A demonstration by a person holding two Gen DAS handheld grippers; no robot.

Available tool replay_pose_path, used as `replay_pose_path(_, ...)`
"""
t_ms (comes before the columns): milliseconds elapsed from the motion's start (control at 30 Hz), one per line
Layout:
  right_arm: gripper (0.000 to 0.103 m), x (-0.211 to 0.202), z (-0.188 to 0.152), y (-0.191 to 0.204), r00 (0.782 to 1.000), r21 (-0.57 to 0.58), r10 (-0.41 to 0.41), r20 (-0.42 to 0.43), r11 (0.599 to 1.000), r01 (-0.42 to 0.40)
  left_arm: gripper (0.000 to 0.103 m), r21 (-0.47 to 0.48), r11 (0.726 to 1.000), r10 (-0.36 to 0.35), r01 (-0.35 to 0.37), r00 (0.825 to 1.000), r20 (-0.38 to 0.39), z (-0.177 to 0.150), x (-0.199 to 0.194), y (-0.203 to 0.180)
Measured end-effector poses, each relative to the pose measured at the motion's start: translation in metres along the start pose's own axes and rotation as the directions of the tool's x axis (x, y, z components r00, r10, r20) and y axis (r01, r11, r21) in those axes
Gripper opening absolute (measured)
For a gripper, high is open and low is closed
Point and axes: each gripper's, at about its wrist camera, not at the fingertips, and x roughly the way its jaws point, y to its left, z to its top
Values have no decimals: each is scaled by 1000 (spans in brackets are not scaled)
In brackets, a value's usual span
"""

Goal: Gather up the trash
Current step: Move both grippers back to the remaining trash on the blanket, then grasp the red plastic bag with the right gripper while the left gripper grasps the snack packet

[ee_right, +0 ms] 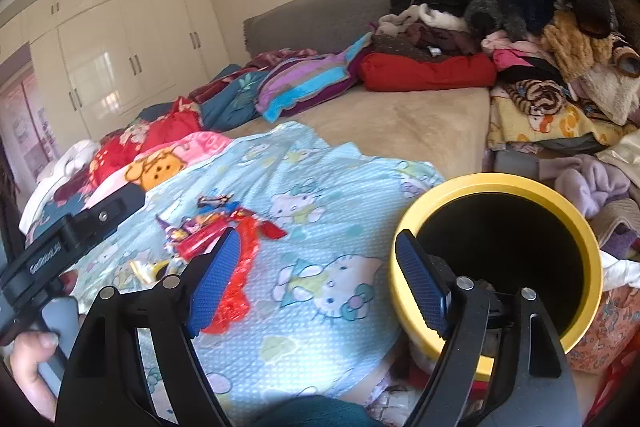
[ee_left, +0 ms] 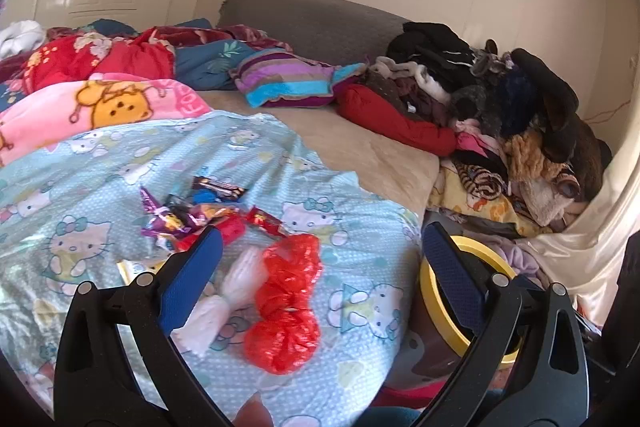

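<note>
On a light blue cartoon-cat blanket (ee_left: 100, 163) lie a crumpled red plastic bag (ee_left: 286, 307), a white wad (ee_left: 230, 291) beside it, and a heap of shiny sweet wrappers (ee_left: 192, 215). My left gripper (ee_left: 322, 229) is open just above them, and its pads touch nothing. A yellow-rimmed bin (ee_right: 500, 183) with a dark inside stands at the bed's right edge. My right gripper (ee_right: 318, 235) is open and empty, its right finger in front of the bin's rim and its left finger over the red bag (ee_right: 240, 267). The wrappers (ee_right: 208, 227) lie beyond it.
Folded blankets and pillows (ee_left: 120, 99) line the left of the bed. A tall pile of clothes (ee_right: 540, 27) fills the back right, close behind the bin. A hand (ee_right: 32, 367) holds the left gripper's body (ee_right: 60, 243) at the left. White wardrobes (ee_right: 120, 67) stand behind.
</note>
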Motion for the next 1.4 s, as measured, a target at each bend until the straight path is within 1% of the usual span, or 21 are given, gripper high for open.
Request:
replay_pose_path(533, 80, 21, -21, 56, 996, -116, 67, -64, 990, -74, 92, -88, 992, 92, -91, 996, 4, -1, -7, 56)
replay_pose_path(867, 80, 47, -32, 75, 988, -146, 83, -134, 984, -102, 92, -132, 980, 150, -151, 989, -18, -7, -4, 86)
replay_pose_path(1167, 80, 80, -43, 89, 974, -155, 82, -210, 981, -116, 92, -178, 962, 197, -206, 978, -69, -17, 5, 115)
replay_pose_path(1400, 80, 102, -45, 91, 963, -115, 84, -258, 986, -117, 92, -219, 948, 207, -230, 971, -121, -29, 17, 136)
